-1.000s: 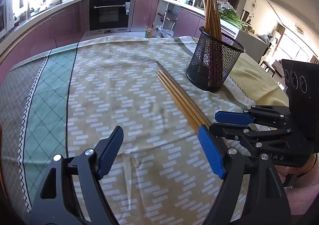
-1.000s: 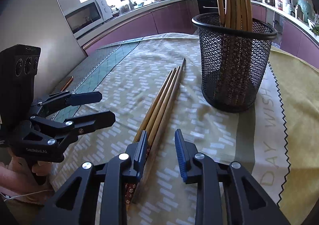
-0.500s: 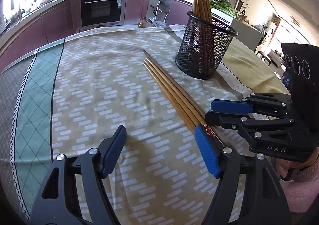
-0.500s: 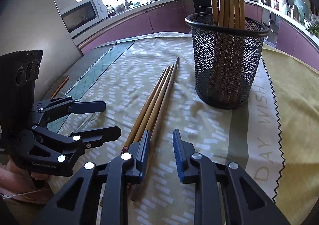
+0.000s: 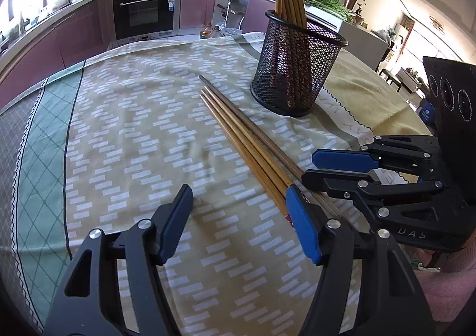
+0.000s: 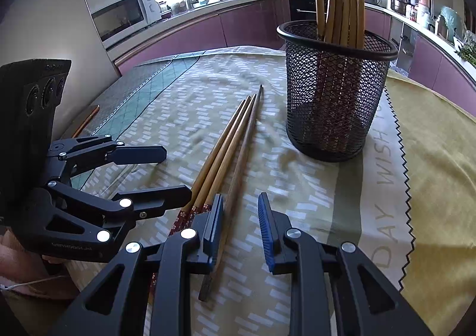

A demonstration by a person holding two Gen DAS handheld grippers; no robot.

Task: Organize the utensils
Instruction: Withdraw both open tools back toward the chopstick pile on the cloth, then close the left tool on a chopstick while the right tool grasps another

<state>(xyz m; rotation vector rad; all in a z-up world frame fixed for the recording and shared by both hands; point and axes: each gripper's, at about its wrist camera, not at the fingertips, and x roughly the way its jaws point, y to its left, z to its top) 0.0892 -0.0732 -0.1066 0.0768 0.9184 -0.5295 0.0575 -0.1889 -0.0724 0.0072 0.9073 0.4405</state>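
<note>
Three wooden chopsticks [image 5: 247, 142] lie side by side on the patterned tablecloth [image 5: 134, 133]; they also show in the right wrist view [image 6: 229, 145]. A black mesh holder [image 5: 297, 68] with several chopsticks upright stands beyond their tips, also in the right wrist view [image 6: 336, 98]. My left gripper [image 5: 238, 223] is open, its right finger beside the chopsticks' near ends. My right gripper [image 6: 241, 223] is open over the darkest chopstick's near end, nothing held. Each gripper shows in the other's view: the right [image 5: 342, 169], the left [image 6: 172, 175].
The table edge lies close behind both grippers. Kitchen counters, an oven [image 5: 142, 11] and a microwave [image 6: 125, 14] ring the room behind the table. The yellow cloth with lettering [image 6: 383, 172] lies right of the holder.
Both grippers have moved forward along the table toward the chopsticks' near ends. The right gripper's jaws have opened wider. The chopsticks and holder have not moved.
</note>
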